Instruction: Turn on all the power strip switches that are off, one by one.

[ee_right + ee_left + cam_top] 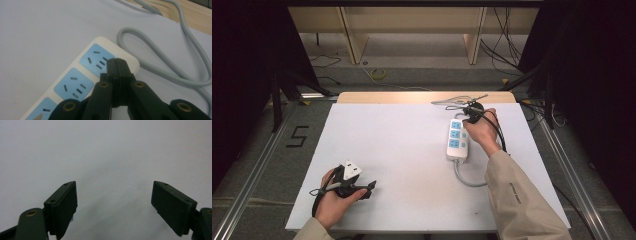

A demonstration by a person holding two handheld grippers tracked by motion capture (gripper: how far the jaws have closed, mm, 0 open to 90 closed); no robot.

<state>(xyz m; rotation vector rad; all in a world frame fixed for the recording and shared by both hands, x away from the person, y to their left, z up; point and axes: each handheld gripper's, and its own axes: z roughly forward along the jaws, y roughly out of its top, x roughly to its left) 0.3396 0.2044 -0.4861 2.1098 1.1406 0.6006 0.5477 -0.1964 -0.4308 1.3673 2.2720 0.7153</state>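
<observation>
Power strip (457,140) is laid on the white worktop (402,150) at its right side, pinned at the far end by the closed, empty right tool (117,65). The left tool (113,202) is held wide open, empty. Steadying seems underway; next, a plug must probably be fetched.

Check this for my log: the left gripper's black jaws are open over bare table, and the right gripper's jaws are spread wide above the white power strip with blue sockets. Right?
Not quite. The right gripper has its jaws shut together, as the right gripper view shows, above the white power strip with blue sockets. The left gripper is indeed open over the white table.
</observation>
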